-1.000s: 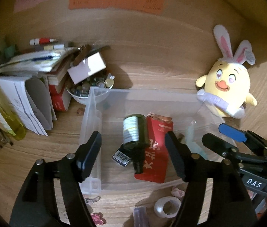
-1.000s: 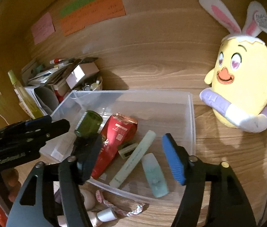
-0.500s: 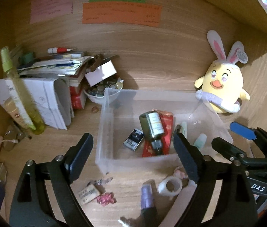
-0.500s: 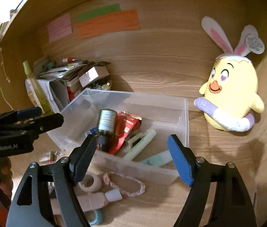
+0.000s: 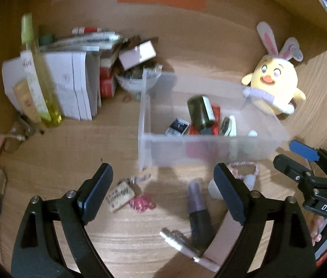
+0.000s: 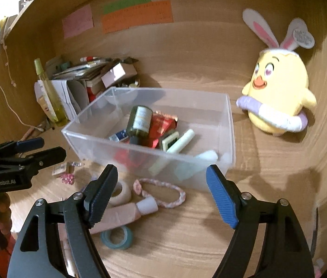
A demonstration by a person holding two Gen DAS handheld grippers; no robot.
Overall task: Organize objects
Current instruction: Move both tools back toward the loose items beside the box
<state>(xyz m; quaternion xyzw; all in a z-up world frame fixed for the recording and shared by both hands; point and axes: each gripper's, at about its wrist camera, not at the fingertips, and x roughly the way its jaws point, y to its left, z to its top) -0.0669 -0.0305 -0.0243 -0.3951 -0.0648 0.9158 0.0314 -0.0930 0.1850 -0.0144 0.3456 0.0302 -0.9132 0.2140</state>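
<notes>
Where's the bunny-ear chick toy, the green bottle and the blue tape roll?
Chick toy (image 6: 279, 92): right wrist view, yellow belly.
Green bottle (image 6: 139, 121): right wrist view, its label side.
Blue tape roll (image 6: 117, 238): right wrist view, its rim.

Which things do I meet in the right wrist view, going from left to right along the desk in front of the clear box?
Left gripper → pink beads → white tape roll → pink tube → braided band → right gripper, its blue pad furthest right.
</notes>
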